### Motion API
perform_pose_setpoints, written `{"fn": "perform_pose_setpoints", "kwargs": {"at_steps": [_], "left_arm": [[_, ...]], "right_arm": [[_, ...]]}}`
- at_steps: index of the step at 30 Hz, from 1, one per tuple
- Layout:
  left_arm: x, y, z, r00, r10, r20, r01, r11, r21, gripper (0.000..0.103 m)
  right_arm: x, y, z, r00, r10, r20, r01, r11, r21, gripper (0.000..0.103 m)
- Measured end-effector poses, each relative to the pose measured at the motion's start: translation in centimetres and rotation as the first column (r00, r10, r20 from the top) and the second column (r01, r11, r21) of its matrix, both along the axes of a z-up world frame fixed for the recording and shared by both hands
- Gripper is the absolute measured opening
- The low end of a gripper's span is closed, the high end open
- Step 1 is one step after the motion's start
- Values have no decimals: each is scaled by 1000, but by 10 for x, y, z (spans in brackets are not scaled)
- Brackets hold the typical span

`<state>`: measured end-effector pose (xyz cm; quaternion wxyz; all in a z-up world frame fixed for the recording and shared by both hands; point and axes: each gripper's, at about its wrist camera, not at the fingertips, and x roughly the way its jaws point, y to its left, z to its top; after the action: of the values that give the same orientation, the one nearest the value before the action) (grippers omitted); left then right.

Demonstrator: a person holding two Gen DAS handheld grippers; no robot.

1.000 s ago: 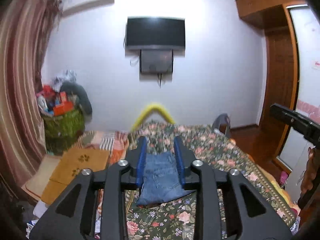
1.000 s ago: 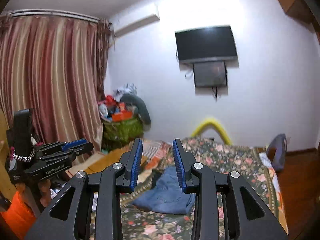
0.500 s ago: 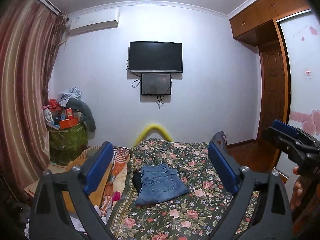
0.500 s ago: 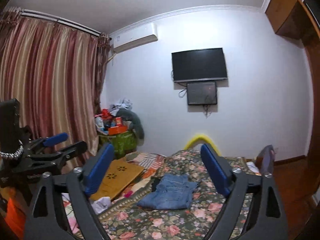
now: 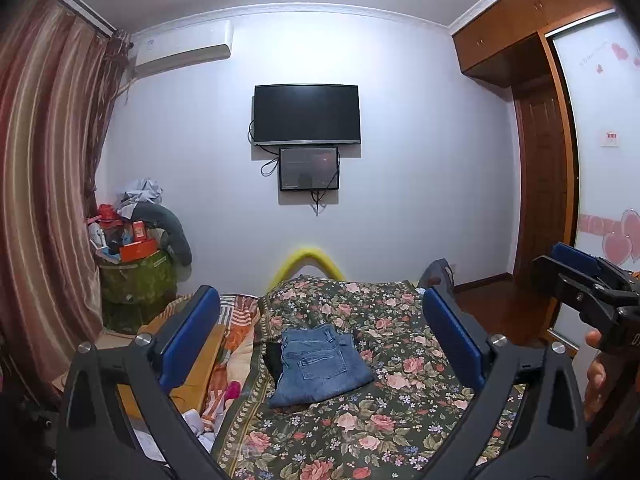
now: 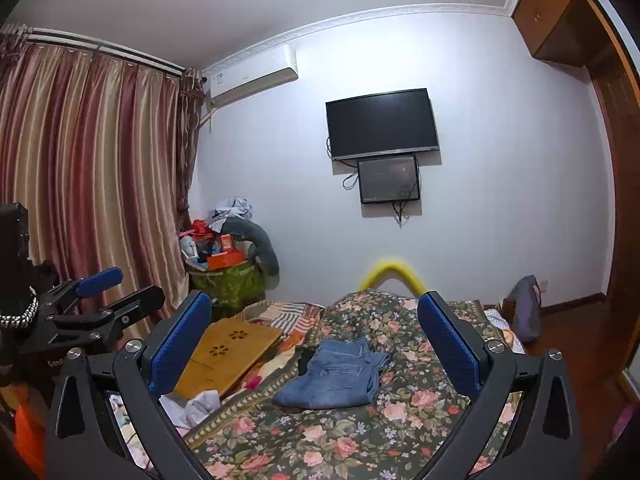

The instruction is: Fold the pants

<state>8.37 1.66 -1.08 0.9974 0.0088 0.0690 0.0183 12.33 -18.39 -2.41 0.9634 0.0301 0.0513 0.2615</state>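
The folded pants (image 5: 322,364) are lying on the floral bedspread (image 5: 404,404), while the left gripper (image 5: 320,344) and right gripper (image 6: 316,348) are hovering short of them, jaws spreading wide and gripping nothing.

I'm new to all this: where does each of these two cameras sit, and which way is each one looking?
Left wrist view: sits on the left gripper, looking along its open blue fingers at the folded jeans on the floral bedspread; the right gripper and a hand show at the right edge.
Right wrist view: sits on the right gripper, fingers wide open, facing the same jeans; the left gripper shows at the left edge.
Both share the jeans, bedspread, wall television, air conditioner and striped curtain.
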Motion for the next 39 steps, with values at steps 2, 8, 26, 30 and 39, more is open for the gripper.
{"fn": "perform_pose_setpoints", "kwargs": {"at_steps": [2, 8, 26, 30, 39], "left_arm": [[0, 1, -2, 1000, -7, -2, 7, 1000, 2, 102], [4, 0, -5, 1000, -21, -10, 21, 1000, 1, 103], [2, -4, -7, 999, -49, -15, 49, 999, -8, 103], [2, -6, -8, 999, -51, -15, 51, 999, -6, 103], [5, -9, -9, 997, -73, -26, 73, 997, -10, 103]], "right_arm": [[-2, 0, 0, 1000, -5, 0, 5, 1000, -3, 103], [-2, 2, -1, 1000, -10, -6, 10, 1000, -16, 103], [-6, -1, 1, 999, -27, -19, 27, 999, -32, 103], [-7, -2, 3, 999, -33, -20, 32, 999, -32, 103], [-9, -4, 3, 999, -37, -26, 37, 999, -32, 103]]}}
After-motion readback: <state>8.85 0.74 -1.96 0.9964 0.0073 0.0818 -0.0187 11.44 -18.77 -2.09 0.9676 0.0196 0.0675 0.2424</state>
